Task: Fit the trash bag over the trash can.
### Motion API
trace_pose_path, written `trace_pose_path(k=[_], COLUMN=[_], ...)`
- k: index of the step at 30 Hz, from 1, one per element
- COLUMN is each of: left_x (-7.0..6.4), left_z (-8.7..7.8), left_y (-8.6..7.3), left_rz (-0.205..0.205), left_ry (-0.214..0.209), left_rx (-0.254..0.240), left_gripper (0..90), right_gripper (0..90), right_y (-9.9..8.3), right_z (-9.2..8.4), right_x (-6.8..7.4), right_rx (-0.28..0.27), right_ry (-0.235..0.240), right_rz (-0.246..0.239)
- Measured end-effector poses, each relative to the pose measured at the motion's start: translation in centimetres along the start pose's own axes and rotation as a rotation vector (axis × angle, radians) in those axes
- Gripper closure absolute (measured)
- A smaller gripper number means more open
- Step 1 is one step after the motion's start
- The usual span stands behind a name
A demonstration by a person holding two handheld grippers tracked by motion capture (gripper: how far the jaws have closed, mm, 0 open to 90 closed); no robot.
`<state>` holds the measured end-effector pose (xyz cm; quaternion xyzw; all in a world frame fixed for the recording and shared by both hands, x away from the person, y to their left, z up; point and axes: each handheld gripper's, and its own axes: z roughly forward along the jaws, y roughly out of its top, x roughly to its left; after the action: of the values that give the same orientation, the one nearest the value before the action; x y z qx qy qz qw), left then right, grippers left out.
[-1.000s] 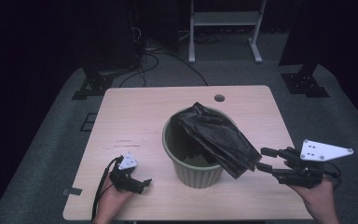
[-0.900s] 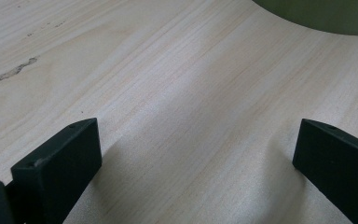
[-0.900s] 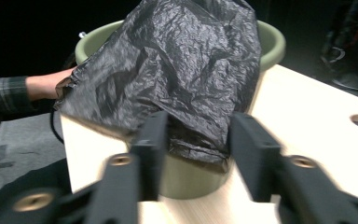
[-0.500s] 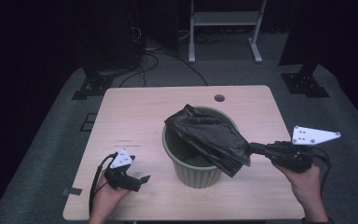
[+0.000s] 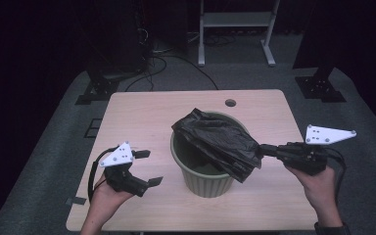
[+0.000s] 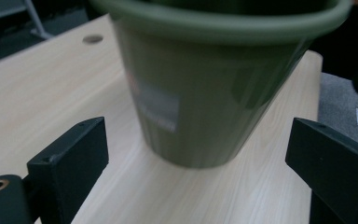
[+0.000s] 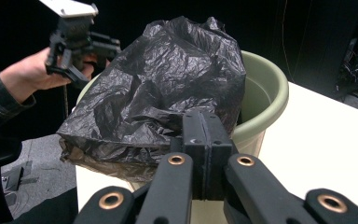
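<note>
Dark room surrounds the pale wooden surface [image 5: 142, 122]. Right claw [image 5: 264, 150], jaws pressed together on the black bin bag [image 5: 218, 142] at its 3 o'clock edge, should pull outward over the green bin [image 5: 200, 178] rim; left claw [image 5: 147, 167] waits wide open, holding nothing.

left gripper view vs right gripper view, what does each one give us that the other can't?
Left gripper view: the green bin's outer wall with a pale label, seen between the left gripper's wide-open jaws. Right gripper view: the black bag draped over the bin rim, the right gripper shut on its edge, and the other hand holding its gripper beyond. Both: the bin and the wooden table.
</note>
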<state>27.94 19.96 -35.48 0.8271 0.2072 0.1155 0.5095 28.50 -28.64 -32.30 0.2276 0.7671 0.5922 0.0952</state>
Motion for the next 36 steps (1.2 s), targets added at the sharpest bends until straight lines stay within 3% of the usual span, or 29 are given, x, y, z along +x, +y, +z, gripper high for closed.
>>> trace_pose_path(k=[3,5,6,9,11,19,24,30,36], left_x=[-0.4,-0.6,-0.9,-1.2,-1.9,-3.4,-4.0,-4.2,-3.8], left_z=[0.0,0.2,0.5,1.0,1.7,4.2,5.9,7.1,7.7], left_y=[1.9,3.2,4.4,5.6,7.3,10.2,11.3,11.7,11.4], left_rz=[0.022,0.029,0.053,0.073,0.112,0.18,0.207,0.208,0.196], left_ry=[-0.002,-0.022,-0.036,-0.055,-0.081,-0.143,-0.183,-0.202,-0.233], left_rx=[-0.029,-0.053,-0.071,-0.076,-0.081,-0.096,-0.097,-0.094,-0.111], left_gripper=[7.0,11.1,11.9,14.5,14.7,18.1,20.4,22.0,34.6], right_gripper=[89.9,89.9,89.9,89.9,89.9,90.0,90.0,89.9,90.0], right_y=[0.2,0.3,0.4,0.6,0.7,1.7,2.7,3.6,4.1], right_z=[0.1,0.2,0.3,0.5,0.7,1.7,2.7,4.5,6.1], right_x=[0.0,0.0,0.0,-0.1,-0.2,-0.3,-0.4,-0.4,-0.2], right_rx=[0.002,0.008,0.01,0.018,0.02,0.017,0.012,0.018,0.027], right_ry=[0.004,0.005,0.006,0.008,0.01,0.022,0.033,0.059,0.084], right_rz=[0.002,0.0,-0.002,0.01,0.009,0.014,0.018,0.016,0.012])
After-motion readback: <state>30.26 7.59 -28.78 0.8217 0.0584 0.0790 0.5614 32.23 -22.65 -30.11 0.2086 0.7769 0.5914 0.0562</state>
